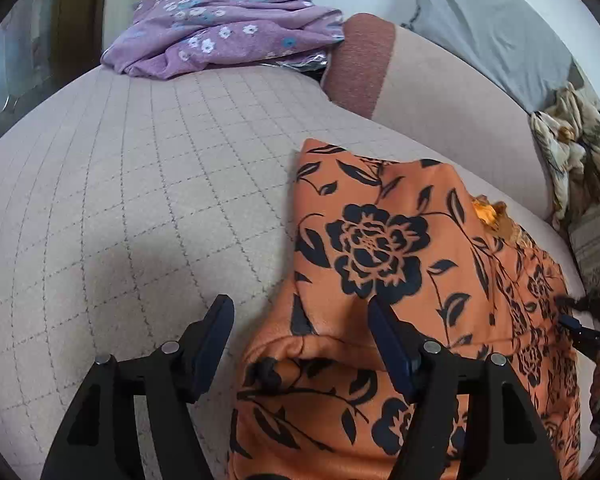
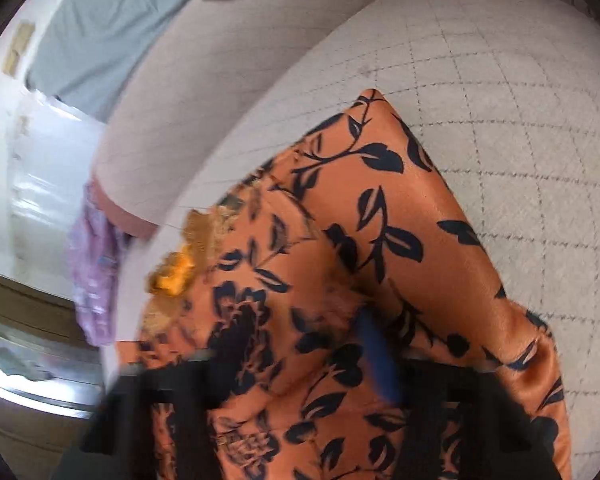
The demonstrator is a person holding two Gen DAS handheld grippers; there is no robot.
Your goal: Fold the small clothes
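Item one: your left gripper, fingers spread wide and released, nothing pinched. Its right finger lies over the near edge of the orange garment; its left finger hangs above bare cushion.

Item two: the orange garment, black flower and leaf print, partly folded, lying on the right half of the quilted beige sofa seat, with a frilled yellow-orange trim showing at its far right side.

Item three: your right gripper, badly blurred in its own view, low over the same orange cloth. You cannot tell from this blur whether its fingers clench the fabric or merely stand over it.

Item four: a purple flowered garment, bunched at the far end of the seat, well apart.

Item five: a grey pillow, far right, on the backrest.
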